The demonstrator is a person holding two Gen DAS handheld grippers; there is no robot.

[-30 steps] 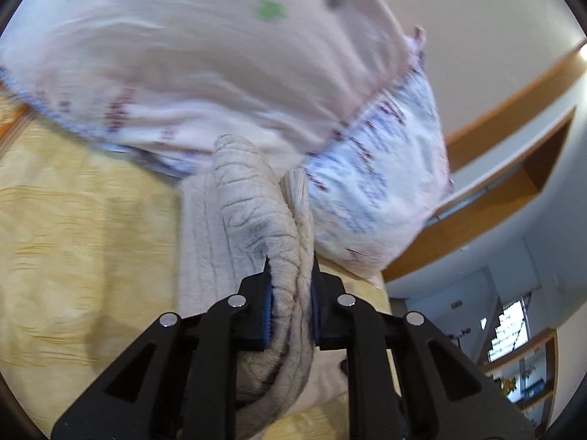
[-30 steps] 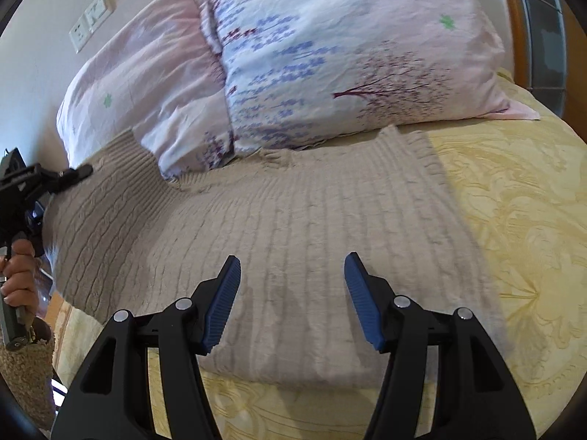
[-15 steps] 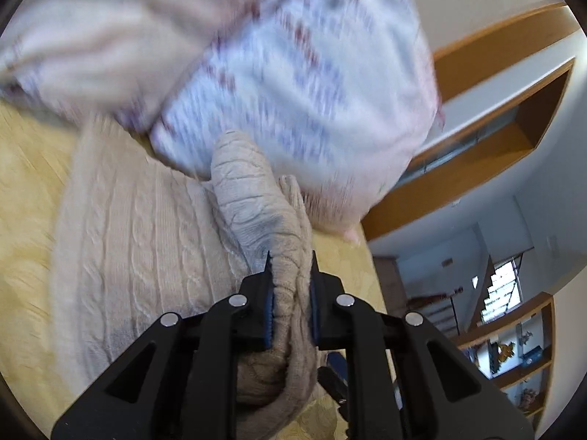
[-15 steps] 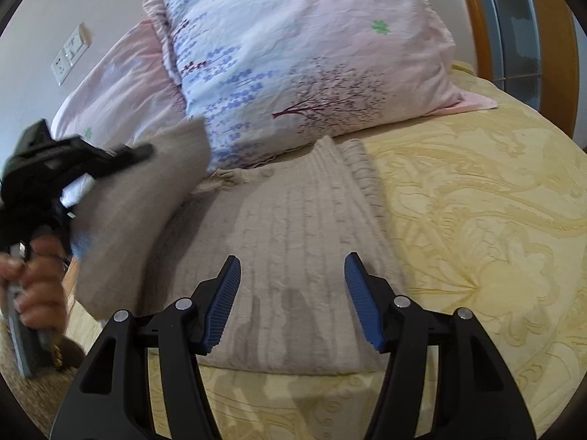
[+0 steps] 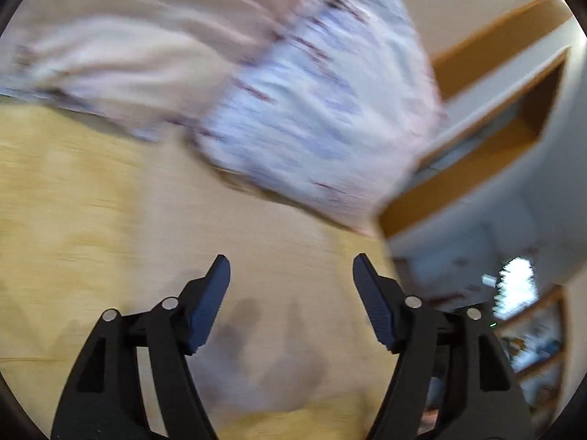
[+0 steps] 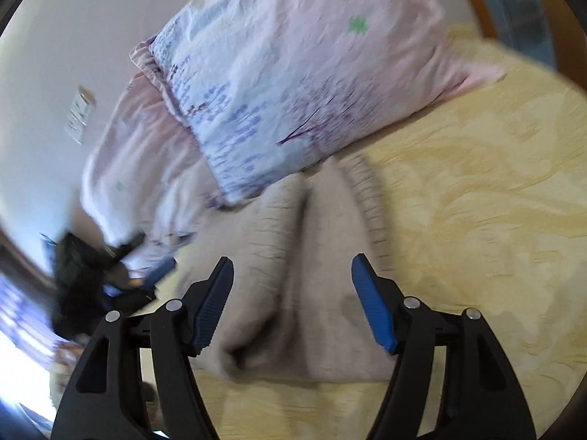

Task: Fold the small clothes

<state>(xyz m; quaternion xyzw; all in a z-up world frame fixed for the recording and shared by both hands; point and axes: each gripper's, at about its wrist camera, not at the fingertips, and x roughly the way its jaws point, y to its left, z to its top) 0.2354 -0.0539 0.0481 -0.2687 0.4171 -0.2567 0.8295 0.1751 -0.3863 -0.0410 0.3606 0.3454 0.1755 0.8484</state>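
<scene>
A beige cable-knit sweater (image 6: 315,264) lies folded lengthwise on the yellow bedspread (image 6: 477,220), its far end against the pillows. It also shows blurred in the left wrist view (image 5: 286,256). My right gripper (image 6: 291,282) is open and empty, hovering over the near end of the sweater. My left gripper (image 5: 291,282) is open and empty above the sweater; it also appears, blurred, at the left of the right wrist view (image 6: 121,271).
Two pink and blue patterned pillows (image 6: 293,84) lean against the wall behind the sweater. A wooden frame (image 5: 477,168) stands at the right in the left wrist view. A wall socket (image 6: 79,113) is at the left.
My left gripper carried one side of the sweater over onto the rest, let go and opened. The sweater now lies narrower, folded lengthwise. The right gripper stayed open.
</scene>
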